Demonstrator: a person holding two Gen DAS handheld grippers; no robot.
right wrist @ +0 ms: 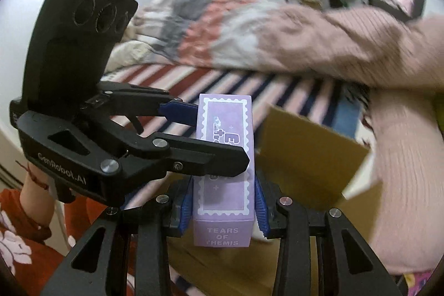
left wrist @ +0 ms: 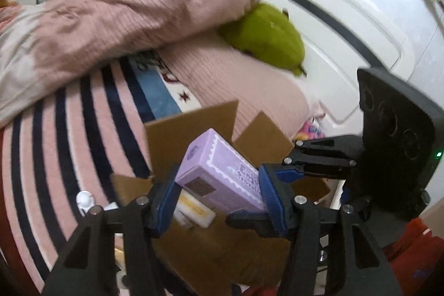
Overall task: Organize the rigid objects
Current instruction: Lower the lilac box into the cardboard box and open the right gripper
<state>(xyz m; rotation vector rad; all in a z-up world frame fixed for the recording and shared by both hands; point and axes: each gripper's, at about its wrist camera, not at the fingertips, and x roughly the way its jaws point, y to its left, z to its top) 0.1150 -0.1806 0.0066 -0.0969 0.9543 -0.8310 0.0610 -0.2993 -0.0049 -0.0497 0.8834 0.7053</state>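
A purple "Tears of Themis" box (left wrist: 219,171) is held above an open cardboard box (left wrist: 191,135) on the striped bed. In the left wrist view my left gripper (left wrist: 219,190) is shut on the purple box. The right gripper's fingers (left wrist: 280,176) come in from the right and clamp the same box. In the right wrist view my right gripper (right wrist: 224,201) is shut on the purple box (right wrist: 224,179) near its base. The left gripper's fingers (right wrist: 222,157) grip it from the left, higher up. The cardboard box (right wrist: 305,157) lies behind.
A pink knitted sleeve (left wrist: 125,15) reaches across the bed over a green plush (left wrist: 266,38). A cream packet (left wrist: 194,210) lies inside the cardboard box. A small white figure (left wrist: 84,200) lies on the striped cover. A white wardrobe (left wrist: 347,4) stands behind.
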